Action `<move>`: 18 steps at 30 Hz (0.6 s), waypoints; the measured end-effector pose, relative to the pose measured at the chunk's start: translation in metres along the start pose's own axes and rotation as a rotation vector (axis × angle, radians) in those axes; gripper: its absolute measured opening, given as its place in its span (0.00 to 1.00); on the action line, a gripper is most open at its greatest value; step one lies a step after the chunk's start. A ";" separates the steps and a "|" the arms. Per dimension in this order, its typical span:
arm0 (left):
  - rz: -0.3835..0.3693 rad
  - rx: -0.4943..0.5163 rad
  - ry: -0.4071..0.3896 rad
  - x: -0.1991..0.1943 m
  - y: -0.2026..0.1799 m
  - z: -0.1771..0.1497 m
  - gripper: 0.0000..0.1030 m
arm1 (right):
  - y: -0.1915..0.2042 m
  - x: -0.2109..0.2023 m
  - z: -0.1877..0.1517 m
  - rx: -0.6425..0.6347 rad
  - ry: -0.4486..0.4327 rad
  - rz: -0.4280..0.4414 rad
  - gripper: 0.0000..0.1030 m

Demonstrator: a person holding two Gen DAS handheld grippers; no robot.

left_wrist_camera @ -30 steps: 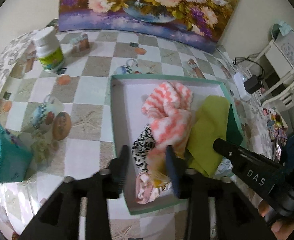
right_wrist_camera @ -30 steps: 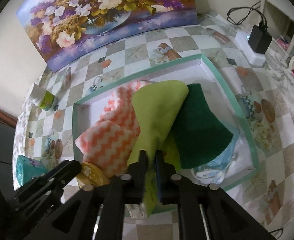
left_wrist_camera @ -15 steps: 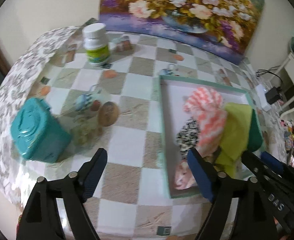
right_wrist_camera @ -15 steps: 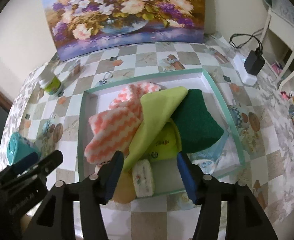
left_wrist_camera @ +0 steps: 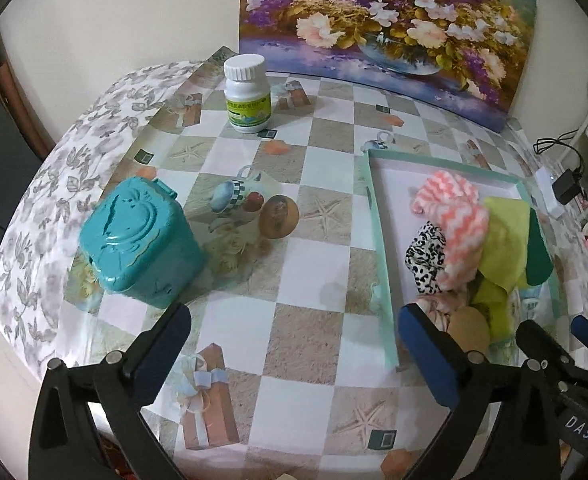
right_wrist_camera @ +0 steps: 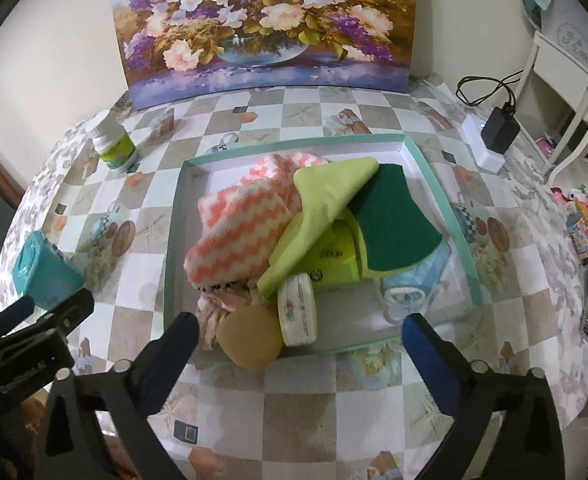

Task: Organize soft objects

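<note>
Both claws, left [left_wrist_camera: 294, 344] and right [right_wrist_camera: 299, 342], just sprung wide and empty, pulled back from tray [right_wrist_camera: 433, 172]; yellow cloth [right_wrist_camera: 325, 196] dropped inside, sorting likely finished.

A flower painting [right_wrist_camera: 268, 24] is leaning against a plain cream wall [left_wrist_camera: 126, 16]. A checked tablecloth [left_wrist_camera: 294, 272] is covering the table. White furniture [right_wrist_camera: 565, 80] is standing at the right, beside a black charger [right_wrist_camera: 499, 130].
</note>
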State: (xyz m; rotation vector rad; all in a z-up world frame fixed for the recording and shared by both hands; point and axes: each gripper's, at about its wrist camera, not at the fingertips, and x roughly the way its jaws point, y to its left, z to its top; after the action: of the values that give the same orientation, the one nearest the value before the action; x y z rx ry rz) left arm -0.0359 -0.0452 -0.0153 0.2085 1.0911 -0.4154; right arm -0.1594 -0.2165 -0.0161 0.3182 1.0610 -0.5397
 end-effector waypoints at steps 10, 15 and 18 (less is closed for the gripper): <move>0.021 0.016 -0.062 -0.022 0.002 -0.005 1.00 | 0.004 -0.017 -0.019 -0.019 -0.034 -0.032 1.00; 0.062 0.042 -0.081 -0.028 -0.001 -0.007 1.00 | 0.003 -0.027 -0.019 -0.005 -0.075 -0.033 1.00; 0.112 0.051 -0.068 -0.027 -0.003 -0.008 1.00 | 0.003 -0.029 -0.017 -0.004 -0.086 -0.033 1.00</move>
State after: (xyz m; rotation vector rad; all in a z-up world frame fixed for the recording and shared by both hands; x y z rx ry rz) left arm -0.0540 -0.0391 0.0054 0.2967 0.9983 -0.3477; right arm -0.1814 -0.1979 0.0018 0.2716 0.9860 -0.5757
